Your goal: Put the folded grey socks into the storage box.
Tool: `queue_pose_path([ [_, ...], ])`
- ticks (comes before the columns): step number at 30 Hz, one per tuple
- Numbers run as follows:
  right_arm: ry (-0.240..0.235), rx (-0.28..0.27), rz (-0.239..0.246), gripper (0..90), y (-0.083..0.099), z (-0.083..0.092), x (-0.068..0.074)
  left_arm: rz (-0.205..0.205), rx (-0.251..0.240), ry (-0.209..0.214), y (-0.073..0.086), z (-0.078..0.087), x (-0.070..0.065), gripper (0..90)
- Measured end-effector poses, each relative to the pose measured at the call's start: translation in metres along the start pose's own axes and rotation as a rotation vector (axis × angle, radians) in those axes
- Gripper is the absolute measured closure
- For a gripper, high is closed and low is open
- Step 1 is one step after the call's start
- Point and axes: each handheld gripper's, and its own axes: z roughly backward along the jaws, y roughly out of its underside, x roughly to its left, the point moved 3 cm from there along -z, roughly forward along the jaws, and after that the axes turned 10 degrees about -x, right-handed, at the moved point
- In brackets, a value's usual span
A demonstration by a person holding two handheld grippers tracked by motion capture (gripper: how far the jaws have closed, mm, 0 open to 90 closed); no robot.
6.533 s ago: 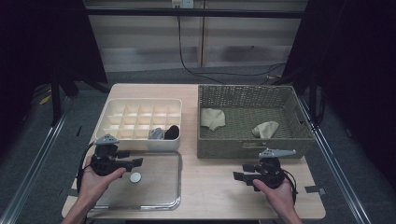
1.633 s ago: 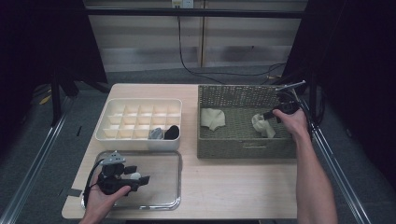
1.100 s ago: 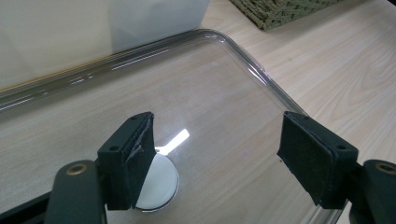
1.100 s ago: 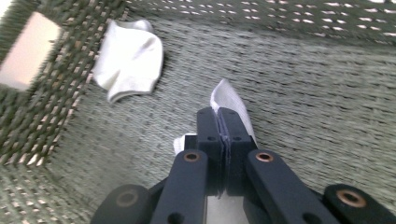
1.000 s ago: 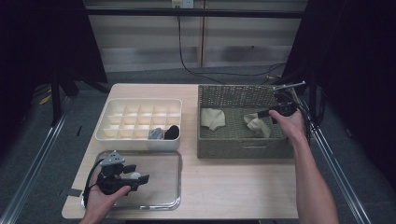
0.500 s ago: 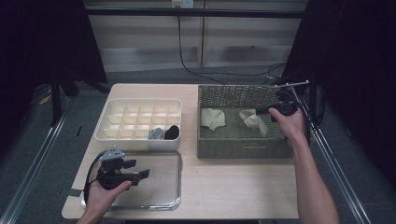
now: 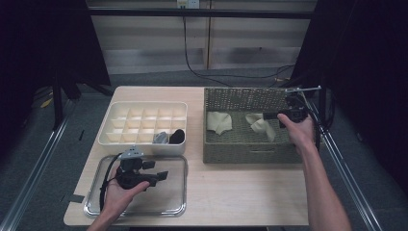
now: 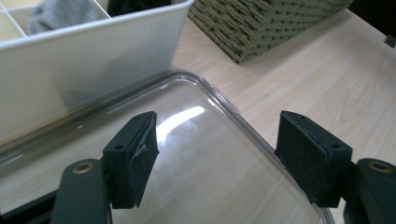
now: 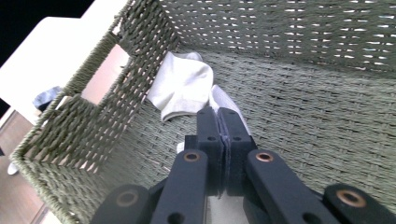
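Observation:
My right gripper (image 7: 267,117) (image 9: 223,116) reaches into the woven basket (image 7: 250,153) from its right side. Its jaws are shut on a pale sock (image 7: 260,127) (image 9: 223,99), which hangs from the tips just above the basket floor. A second pale sock (image 7: 219,121) (image 9: 180,88) lies flat further left in the basket. Over the clear lid (image 7: 163,202) (image 8: 210,186) at the table's front left, my left gripper (image 7: 156,170) (image 8: 219,140) stands open with nothing between its pads.
A white compartment box (image 7: 110,130) sits behind the lid, with a grey item (image 7: 160,138) and a black item (image 7: 177,136) in its front cells. Bare wooden tabletop (image 7: 240,192) lies between the lid and the basket. Cables hang at the back.
My left gripper has moved to the right across the clear lid, jaws still open. My right gripper has drawn the pale sock slightly leftward inside the basket.

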Motion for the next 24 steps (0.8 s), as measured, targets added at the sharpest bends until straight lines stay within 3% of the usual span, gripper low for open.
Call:
queue_pose_path([
  [16,-0.021,-0.04,0.001,88.9,-0.003,0.011,0.016,0.005,-0.025,-0.022,0.001,0.004,0.004,28.0],
  [24,-0.033,-0.062,0.007,88.9,-0.005,0.021,0.024,-0.013,-0.029,-0.03,0.0,0.005,0.004,27.6],
])
